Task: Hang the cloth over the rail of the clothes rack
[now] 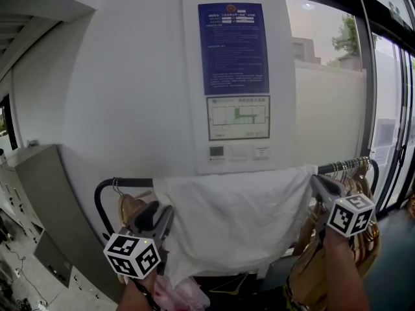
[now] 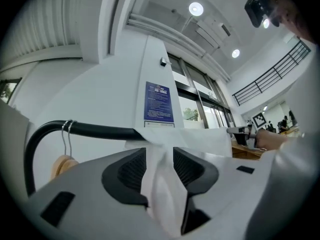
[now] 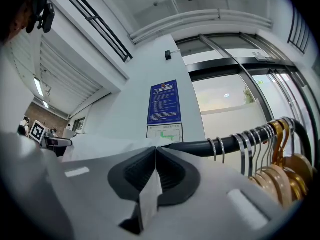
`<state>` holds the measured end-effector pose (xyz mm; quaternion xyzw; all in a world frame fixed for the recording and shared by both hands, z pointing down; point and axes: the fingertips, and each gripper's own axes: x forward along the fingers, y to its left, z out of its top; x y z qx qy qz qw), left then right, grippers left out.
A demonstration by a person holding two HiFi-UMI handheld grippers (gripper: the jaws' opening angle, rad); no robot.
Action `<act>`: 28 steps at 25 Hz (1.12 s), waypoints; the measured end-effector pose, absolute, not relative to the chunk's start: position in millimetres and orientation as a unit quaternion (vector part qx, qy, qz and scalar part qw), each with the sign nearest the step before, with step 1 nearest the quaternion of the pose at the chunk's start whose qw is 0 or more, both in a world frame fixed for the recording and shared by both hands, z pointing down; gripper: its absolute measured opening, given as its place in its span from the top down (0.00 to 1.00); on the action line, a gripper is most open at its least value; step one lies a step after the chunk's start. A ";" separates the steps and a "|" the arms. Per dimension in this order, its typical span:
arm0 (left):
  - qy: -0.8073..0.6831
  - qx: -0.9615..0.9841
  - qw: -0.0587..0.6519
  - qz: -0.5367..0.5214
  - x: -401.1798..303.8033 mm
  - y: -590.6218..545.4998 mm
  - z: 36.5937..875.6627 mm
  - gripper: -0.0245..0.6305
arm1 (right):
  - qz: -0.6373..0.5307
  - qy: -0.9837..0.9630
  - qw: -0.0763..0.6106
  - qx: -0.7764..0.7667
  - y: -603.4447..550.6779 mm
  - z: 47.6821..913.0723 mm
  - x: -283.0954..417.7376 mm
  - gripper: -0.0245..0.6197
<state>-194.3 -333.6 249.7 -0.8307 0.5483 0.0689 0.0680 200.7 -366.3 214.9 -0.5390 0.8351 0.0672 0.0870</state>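
Cloth (image 1: 237,219) draped over rail (image 1: 130,182) — wooden hangers (image 3: 282,176) crowd right end

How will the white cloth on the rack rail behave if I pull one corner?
Probably floppy: the white cloth sags in soft folds over the rail. Likely light and thin, as it pinches flat in the right hand-held gripper. It may slide along the smooth rail if pulled sideways.

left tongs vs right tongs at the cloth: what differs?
Left tongs: jaws apart, cloth loose between them. Right tongs: jaws pinched shut on a cloth fold. Left tongs sit near the rail's left bend; right tongs sit beside the packed hangers. Shared: both have the cloth, draped over the rail, between their jaws.
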 end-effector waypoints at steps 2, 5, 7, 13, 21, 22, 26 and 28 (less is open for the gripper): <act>0.536 -0.840 0.067 0.055 -184.7 -328.6 254.3 0.70 | 0.070 0.836 0.084 -0.539 -364.9 215.0 198.3 0.95; 0.551 -0.829 0.070 0.066 -192.3 -334.0 250.4 0.69 | 0.069 0.836 0.084 -0.538 -365.3 215.6 197.3 0.95; 0.567 -0.816 0.070 0.081 -203.4 -346.7 242.1 0.69 | 0.068 0.836 0.084 -0.539 -366.2 215.7 197.3 0.95; 0.589 -0.799 0.080 0.091 -214.5 -366.5 230.1 0.93 | 0.067 0.835 0.080 -0.541 -367.9 217.3 195.9 0.95; 0.596 -0.792 0.086 0.100 -226.3 -367.8 223.0 0.95 | 0.072 0.821 0.077 -0.562 -369.6 217.2 209.8 0.95; 0.600 -0.789 0.087 0.104 -231.6 -366.7 220.4 0.95 | 0.072 0.819 0.077 -0.564 -369.3 216.3 212.3 0.95; 0.614 -0.776 0.086 0.118 -254.9 -363.4 210.0 0.95 | 0.074 0.812 0.080 -0.573 -366.3 209.8 222.7 0.95; 0.620 -0.770 0.083 0.124 -265.8 -362.6 208.6 0.95 | 0.073 0.808 0.084 -0.578 -364.8 208.2 229.7 0.95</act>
